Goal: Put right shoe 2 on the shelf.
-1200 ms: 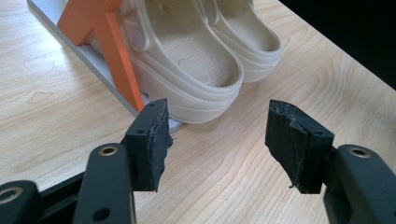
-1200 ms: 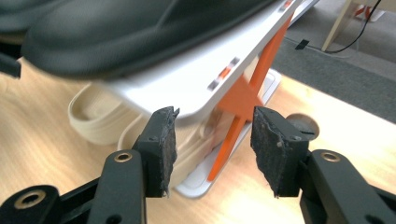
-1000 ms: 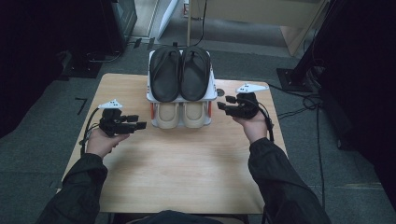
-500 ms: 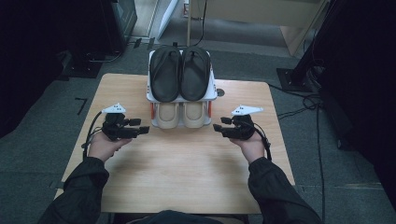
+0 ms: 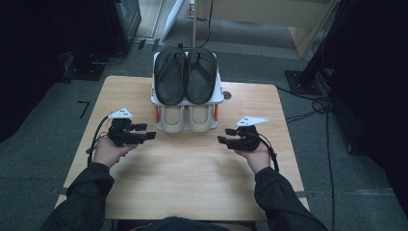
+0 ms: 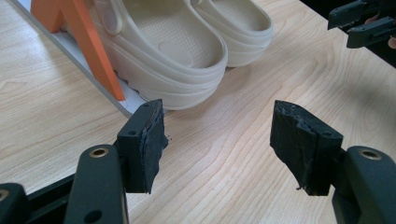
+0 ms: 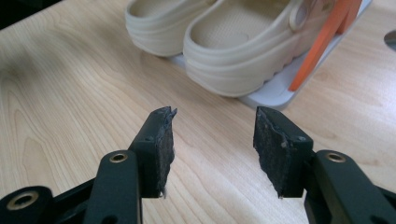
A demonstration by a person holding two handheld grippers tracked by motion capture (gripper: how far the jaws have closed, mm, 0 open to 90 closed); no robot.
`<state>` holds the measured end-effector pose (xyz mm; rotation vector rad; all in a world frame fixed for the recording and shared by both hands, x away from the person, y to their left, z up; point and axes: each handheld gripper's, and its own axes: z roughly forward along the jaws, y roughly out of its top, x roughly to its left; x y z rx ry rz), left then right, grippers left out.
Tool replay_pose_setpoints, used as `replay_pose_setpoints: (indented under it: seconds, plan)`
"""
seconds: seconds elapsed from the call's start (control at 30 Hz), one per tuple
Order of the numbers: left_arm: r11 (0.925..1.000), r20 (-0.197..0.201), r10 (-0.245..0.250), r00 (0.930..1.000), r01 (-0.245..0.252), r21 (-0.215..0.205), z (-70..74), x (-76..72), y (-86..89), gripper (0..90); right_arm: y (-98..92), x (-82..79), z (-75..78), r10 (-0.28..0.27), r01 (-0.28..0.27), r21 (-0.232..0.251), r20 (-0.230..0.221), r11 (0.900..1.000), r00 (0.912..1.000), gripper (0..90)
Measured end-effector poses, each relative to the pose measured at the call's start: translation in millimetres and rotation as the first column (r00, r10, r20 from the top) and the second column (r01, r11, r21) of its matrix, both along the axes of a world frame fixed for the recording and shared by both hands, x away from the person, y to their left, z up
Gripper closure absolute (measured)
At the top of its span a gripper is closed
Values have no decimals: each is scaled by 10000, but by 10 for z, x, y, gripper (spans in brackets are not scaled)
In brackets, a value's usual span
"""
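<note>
Left gripper (image 5: pixel 144 132) fingers (image 6: pixel 142 144) released, nothing between; right gripper (image 5: pixel 227 135) fingers (image 7: pixel 156 149) also spread and empty, jaws just been opening; right hand has dropped from beside the rack (image 5: pixel 219 98) to low over the tabletop (image 5: pixel 192 183), so likely a release or reset; beige clogs (image 5: pixel 186 118) on lower tier between grippers, untouched; black sandals (image 5: pixel 186 74) on top; clog toes hidden under upper shelf.

The beige clogs (image 5: pixel 186 118) sit half hidden under the rack's upper shelf (image 5: pixel 219 98), toes unseen.
</note>
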<state>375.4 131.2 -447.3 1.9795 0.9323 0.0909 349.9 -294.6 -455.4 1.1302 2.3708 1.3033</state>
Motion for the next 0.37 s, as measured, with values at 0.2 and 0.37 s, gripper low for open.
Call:
replay_pose_setpoints:
  seconds: [0.2,0.37]
  plan:
    - [9999,14,97,10000,-97,48,-9,10,4,351,-64,35,5,-235,235,334,-9,9992,9997,468]
    - [9996,12,171,9999,-171,223,-27,-2,-7,335,-77,45,-3,-243,243,357,-21,9991,9997,453]
